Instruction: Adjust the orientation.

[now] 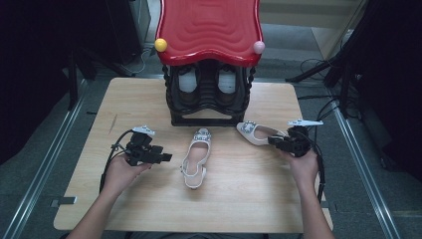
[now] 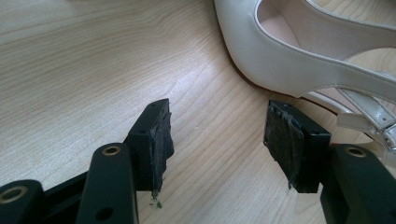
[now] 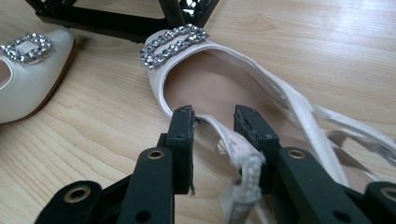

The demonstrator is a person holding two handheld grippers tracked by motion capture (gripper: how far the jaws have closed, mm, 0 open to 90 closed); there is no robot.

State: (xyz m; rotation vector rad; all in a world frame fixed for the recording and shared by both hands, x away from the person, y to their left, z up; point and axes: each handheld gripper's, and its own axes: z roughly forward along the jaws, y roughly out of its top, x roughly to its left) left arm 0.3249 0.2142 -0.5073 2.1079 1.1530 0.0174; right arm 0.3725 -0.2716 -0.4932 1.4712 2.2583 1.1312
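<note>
Two cream slingback shoes with rhinestone buckles lie on the wooden table [image 1: 124,99]. One shoe [image 1: 195,157] rests in the middle, toe toward the rack. My left gripper [image 1: 166,157] is just left of it, open and with nothing between its pads. In the left gripper view that gripper [image 2: 217,135] hovers low over bare wood beside the shoe's heel end [image 2: 280,60]. The second shoe [image 1: 255,132] lies to the right. My right gripper [image 3: 217,123] straddles its side rim at the strap [image 3: 233,149], jaws parted, with a gap at the left pad.
A black shoe rack with a wavy red top [image 1: 208,30] stands at the table's back middle, with a dark pair [image 1: 188,82] inside. Its base [image 3: 107,21] lies just beyond the right shoe's buckle. Bare wood stretches along the table's left side and near edge.
</note>
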